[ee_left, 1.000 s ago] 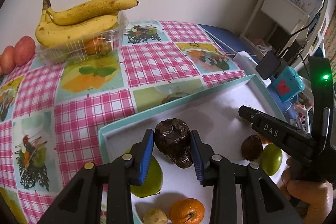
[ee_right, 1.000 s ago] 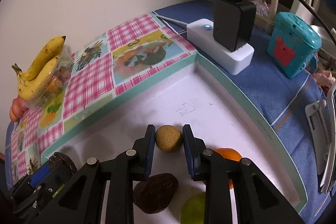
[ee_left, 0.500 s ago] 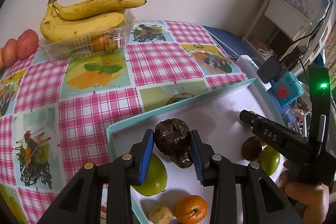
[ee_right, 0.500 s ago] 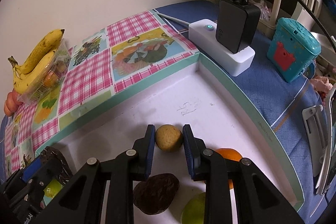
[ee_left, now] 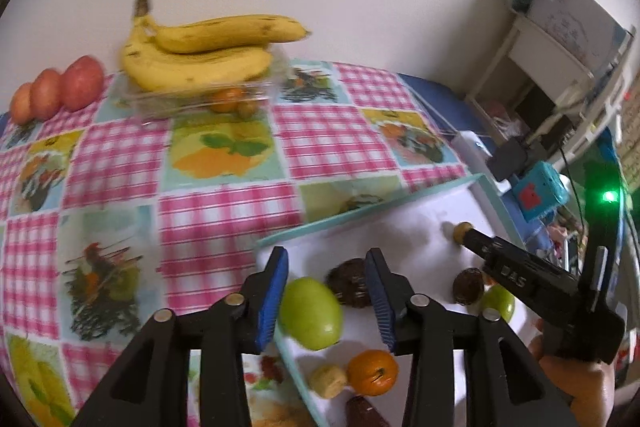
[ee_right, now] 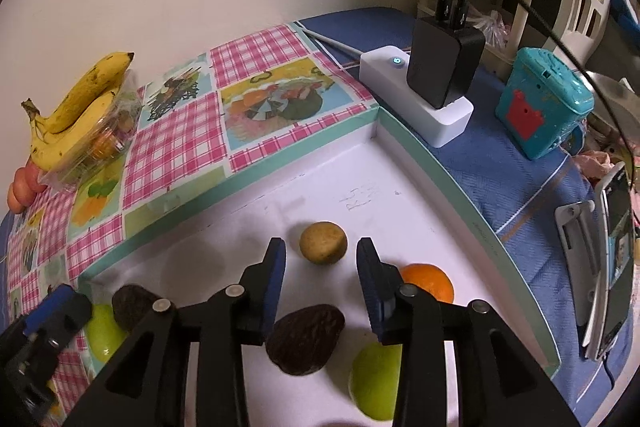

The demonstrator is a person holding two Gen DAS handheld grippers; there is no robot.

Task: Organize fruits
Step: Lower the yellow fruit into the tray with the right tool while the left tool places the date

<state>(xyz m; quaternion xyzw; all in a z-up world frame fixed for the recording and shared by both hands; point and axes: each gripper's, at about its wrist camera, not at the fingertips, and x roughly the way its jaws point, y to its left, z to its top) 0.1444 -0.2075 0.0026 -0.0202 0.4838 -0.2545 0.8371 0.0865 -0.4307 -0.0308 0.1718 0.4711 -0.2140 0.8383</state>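
On the white tray (ee_right: 404, 163), the left gripper (ee_left: 326, 301) has its jaws opening over the near-left corner; a dark wrinkled fruit (ee_left: 350, 287) and a green fruit (ee_left: 310, 311) lie loose below them. Right of that, mid-tray, the right gripper (ee_right: 320, 281) also opens, its pads clear of the small yellowish-brown fruit (ee_right: 323, 242) lying just beyond them. An orange (ee_right: 428, 281) sits further right.

The tablecloth (ee_left: 224, 203) looks like smooth printed plastic with a light shine. The tray (ee_right: 404, 187) has a matt white floor, like painted card. The bananas (ee_left: 200, 55) lie on a clear, thin plastic box (ee_left: 192, 99). The dark fruit (ee_right: 306, 339) has rough, wrinkled skin; the green fruit (ee_left: 310, 311) is smooth and glossy.
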